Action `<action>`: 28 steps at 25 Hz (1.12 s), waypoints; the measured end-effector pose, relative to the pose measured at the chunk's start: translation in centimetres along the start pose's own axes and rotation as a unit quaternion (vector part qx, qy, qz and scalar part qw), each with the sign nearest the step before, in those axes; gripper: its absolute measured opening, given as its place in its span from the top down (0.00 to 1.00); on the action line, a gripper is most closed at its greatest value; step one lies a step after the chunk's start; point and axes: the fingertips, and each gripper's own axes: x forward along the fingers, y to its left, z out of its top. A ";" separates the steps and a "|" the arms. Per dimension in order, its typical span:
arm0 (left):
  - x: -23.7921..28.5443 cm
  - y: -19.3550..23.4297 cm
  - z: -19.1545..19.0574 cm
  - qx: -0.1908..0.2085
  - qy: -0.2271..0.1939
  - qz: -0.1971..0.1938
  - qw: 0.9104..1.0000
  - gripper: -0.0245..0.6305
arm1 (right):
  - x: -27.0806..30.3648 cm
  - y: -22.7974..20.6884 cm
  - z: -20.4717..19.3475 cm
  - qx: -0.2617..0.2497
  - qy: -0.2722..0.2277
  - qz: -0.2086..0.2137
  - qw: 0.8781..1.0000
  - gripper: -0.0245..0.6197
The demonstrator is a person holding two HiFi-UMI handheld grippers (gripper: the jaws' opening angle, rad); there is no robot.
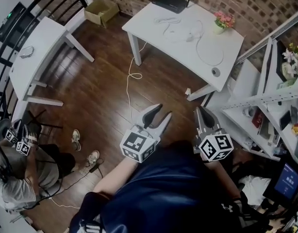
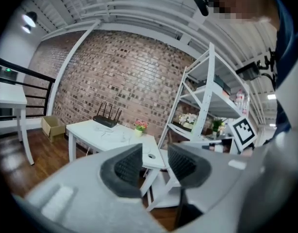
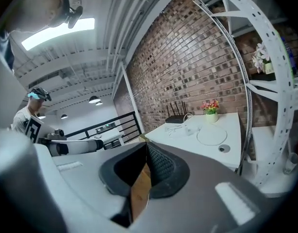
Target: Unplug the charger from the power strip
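The small white corded charger (image 1: 191,35) lies on the white rectangular table (image 1: 146,25), well ahead of both claws, near a black antennaed router (image 1: 171,1) and a small pot of pink flowers (image 1: 223,21). The power strip is too small to make out. The left gripper (image 1: 162,111) is held apart and empty over the dark wooden floor (image 1: 100,91). Just beside it, the right gripper (image 1: 201,109) is pressed together on nothing.

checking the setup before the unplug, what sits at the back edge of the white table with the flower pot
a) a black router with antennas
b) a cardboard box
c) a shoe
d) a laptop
a: a black router with its antennas up sits at the back edge of the white table, on the far side from the flower pot.
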 end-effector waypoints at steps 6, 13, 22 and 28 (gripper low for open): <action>2.2 3.5 0.6 -0.013 0.008 0.000 1.000 0.71 | 3.7 -0.8 0.8 -0.005 0.014 -0.008 1.000 0.94; 5.9 6.2 1.4 -0.003 0.012 0.034 0.999 0.71 | 8.7 -3.5 1.2 0.008 0.021 0.026 0.999 0.94; 14.4 6.7 5.3 0.002 -0.008 0.068 0.998 0.71 | 13.9 -11.2 7.3 0.004 -0.017 0.060 0.998 0.94; 17.5 7.9 5.8 0.001 0.000 0.093 0.996 0.71 | 16.0 -15.1 8.1 0.019 -0.010 0.055 0.998 0.94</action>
